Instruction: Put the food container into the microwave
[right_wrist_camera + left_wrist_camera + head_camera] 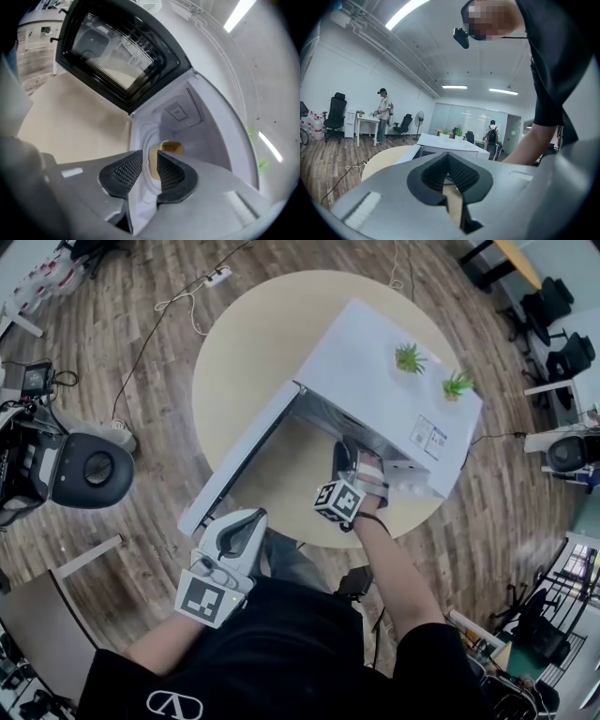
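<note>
Two jaws of the right gripper (150, 161) are pinching the edge of the container (171, 147) inside the open microwave (370, 367) on the surface (244, 352), while the left gripper (448, 158) is hovering by the door (239, 460), pressed together, holding nothing.

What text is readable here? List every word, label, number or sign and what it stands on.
Nothing reads as words.
Sticker on the microwave top: too small to read.
Label on the cavity wall: blurred.
Shirt logo: a symbol, no letters.
</note>
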The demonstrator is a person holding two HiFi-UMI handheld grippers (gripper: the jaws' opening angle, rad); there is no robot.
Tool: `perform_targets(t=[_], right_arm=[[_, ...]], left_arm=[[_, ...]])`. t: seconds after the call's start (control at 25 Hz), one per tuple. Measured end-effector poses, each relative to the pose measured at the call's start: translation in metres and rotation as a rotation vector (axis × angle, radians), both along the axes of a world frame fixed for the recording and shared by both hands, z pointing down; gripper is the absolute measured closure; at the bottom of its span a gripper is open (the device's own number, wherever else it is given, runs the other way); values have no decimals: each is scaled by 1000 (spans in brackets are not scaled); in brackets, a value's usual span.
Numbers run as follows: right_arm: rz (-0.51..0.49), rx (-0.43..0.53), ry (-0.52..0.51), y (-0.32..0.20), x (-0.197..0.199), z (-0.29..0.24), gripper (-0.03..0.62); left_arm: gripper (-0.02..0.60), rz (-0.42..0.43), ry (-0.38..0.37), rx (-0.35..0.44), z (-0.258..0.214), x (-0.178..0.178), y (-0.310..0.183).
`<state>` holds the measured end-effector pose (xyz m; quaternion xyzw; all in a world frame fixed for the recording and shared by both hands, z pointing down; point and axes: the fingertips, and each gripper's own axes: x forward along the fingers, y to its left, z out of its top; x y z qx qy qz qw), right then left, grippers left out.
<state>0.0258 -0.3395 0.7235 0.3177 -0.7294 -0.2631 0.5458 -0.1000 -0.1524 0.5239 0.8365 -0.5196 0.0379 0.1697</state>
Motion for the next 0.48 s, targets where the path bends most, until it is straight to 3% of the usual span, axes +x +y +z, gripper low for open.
perform_targets(t=[0.48], right_arm=[[72, -218, -137, 127, 57, -48, 551]], left_arm=[[581, 77, -7, 105, -41, 29, -23]])
